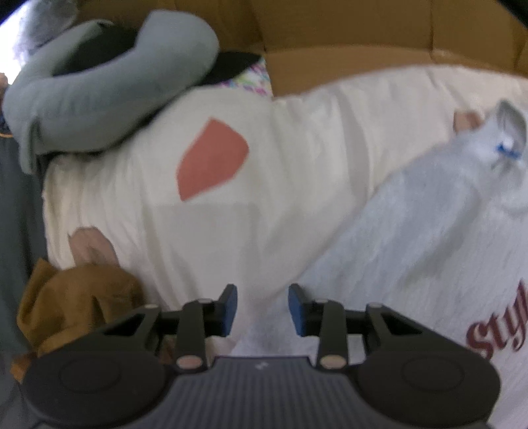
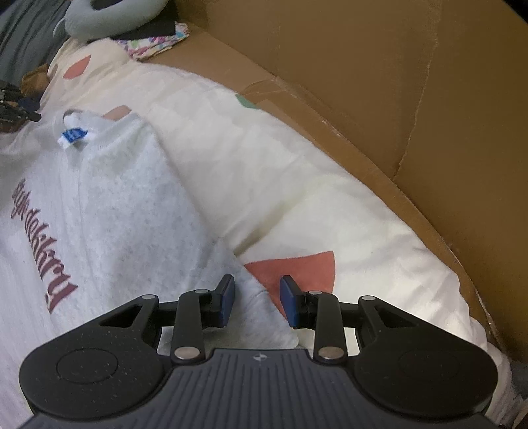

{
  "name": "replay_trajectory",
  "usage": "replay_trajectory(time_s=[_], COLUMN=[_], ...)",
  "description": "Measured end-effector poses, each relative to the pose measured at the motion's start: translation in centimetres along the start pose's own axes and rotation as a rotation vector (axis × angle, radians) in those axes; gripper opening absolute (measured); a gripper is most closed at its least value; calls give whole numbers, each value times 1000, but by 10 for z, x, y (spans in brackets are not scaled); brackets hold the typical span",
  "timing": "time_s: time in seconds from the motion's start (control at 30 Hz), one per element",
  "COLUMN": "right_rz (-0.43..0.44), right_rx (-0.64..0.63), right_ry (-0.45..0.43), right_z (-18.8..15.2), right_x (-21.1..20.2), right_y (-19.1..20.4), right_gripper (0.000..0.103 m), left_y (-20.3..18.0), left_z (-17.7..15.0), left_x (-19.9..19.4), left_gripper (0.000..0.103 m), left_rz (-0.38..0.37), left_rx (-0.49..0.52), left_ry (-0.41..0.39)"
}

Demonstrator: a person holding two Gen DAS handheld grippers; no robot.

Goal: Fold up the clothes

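Your left tongs (image 1: 262, 308) and right tongs (image 2: 256, 302) are hanging open, gripping nothing — the grey T-shirt (image 2: 109, 211) is lying flat on the cream quilt (image 2: 297, 184), beside a cardboard wall (image 2: 396, 82).

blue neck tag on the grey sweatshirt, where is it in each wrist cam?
Left wrist: the blue neck tag sits far right, upper middle, at the collar of the grey sweatshirt.
Right wrist: the tag sits far left, upper third, at the collar of the same sweatshirt.
Shared landmark: the grey neck pillow, upper left in both views.
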State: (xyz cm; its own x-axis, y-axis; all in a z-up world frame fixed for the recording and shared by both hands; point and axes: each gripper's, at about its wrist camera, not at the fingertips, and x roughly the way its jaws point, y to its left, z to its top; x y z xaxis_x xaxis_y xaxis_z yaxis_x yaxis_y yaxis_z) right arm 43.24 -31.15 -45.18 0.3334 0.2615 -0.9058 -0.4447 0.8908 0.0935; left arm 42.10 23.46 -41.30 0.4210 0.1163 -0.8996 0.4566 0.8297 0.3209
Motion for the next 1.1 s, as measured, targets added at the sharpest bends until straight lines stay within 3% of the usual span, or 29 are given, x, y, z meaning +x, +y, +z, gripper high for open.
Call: replay_trajectory(time_s=[0.23,0.4,0.43,0.53,0.57,0.7,0.87,1.1], right_rz=[-8,-5,-1,0,-2,-44,-131,-223], right_rx=[-47,-115,-138,-199,-206,-239,-245,-236], right_ry=[24,59,68,75,73,51,-24,-123], right_z=[-1,-3,-5,-7,-7,-5,8,27], right_x=[0,-1,-2,-3,-4,-11,-26,-49], right_y=[6,19,23,32,33,35,34,35], right_gripper=[38,37,36,25,15,5,4,3], left_y=[-7,-8,-7,-7,-6,4,19,24], left_z=[-14,-20,-20,-18,-17,-14,-2,6], left_x=[17,20,20,19,18,3,-18,-37], left_gripper=[39,38,35,12,8,5,5,4], left_rz=[3,-15,-20,-24,-18,31,113,166], left_rx=[79,77,79,94,102,80,37,39], left_ry=[36,65,70,82,82,25,-58,-132])
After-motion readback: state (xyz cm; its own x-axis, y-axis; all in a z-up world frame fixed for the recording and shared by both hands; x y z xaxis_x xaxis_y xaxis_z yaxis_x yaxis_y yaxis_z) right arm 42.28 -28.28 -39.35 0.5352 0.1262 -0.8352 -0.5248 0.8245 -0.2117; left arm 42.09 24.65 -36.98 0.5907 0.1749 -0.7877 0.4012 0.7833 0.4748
